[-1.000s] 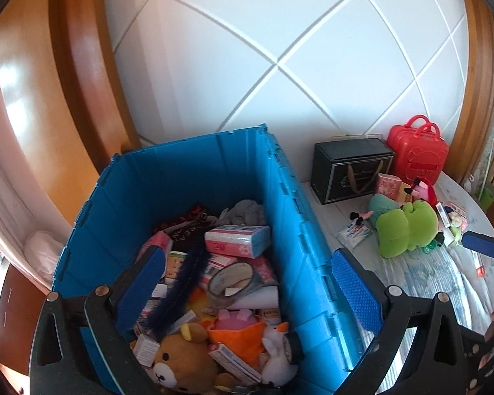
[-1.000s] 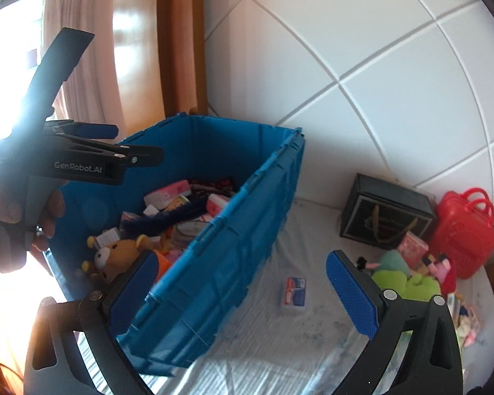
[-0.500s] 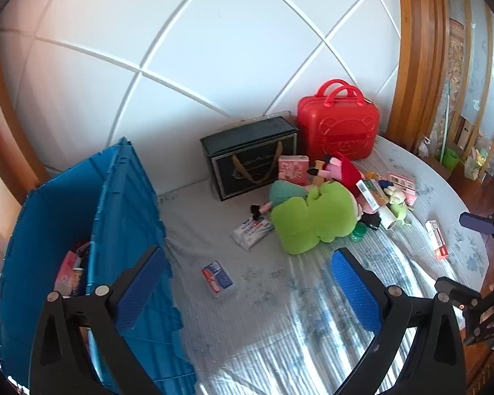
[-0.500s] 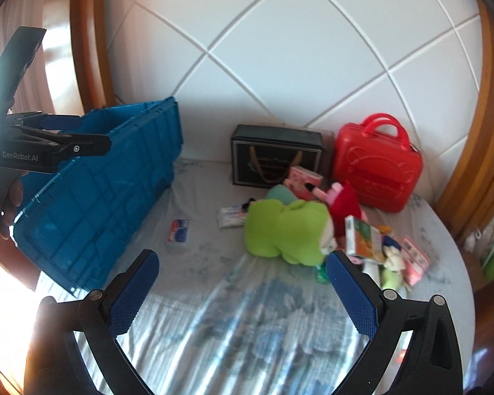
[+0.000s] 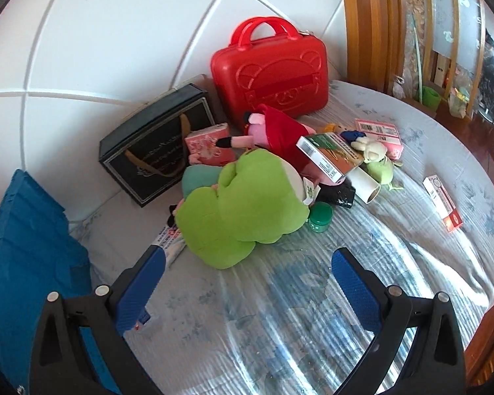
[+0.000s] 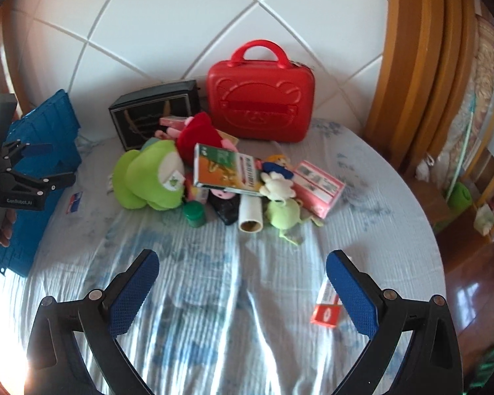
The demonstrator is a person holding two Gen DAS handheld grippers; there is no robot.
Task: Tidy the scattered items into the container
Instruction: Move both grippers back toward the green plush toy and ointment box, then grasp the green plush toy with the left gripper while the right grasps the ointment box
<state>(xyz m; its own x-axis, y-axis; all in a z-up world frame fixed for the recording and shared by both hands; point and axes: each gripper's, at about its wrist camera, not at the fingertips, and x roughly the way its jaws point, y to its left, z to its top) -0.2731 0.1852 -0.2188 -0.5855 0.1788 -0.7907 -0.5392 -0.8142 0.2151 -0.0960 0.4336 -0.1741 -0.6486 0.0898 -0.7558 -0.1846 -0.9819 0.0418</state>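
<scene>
The blue crate (image 5: pixel 26 247) sits at the left edge of both views. Scattered on the bed are a big green plush (image 5: pixel 243 204), a red-dressed pink plush (image 5: pixel 273 128), an orange and green box (image 6: pixel 227 171), a white roll (image 6: pixel 251 217), a green jar (image 6: pixel 194 215), a small green plush (image 6: pixel 283 214), a pink pack (image 6: pixel 316 187) and a red and white box (image 6: pixel 327 306). My left gripper (image 5: pixel 247 260) hangs open and empty just short of the big green plush. My right gripper (image 6: pixel 243 260) is open and empty above the sheet, with the red and white box beside its right finger.
A red carry case (image 6: pixel 260 98) and a black gift box (image 5: pixel 158 151) stand against the white padded headboard. A small blue and red pack (image 6: pixel 74 202) lies near the crate. The bed's rounded edge drops to a wooden floor (image 6: pixel 471 283) on the right.
Both grippers have swung right, away from the crate and toward the pile of toys and boxes. The crate has slid to the left edge. Both stay open and empty.
</scene>
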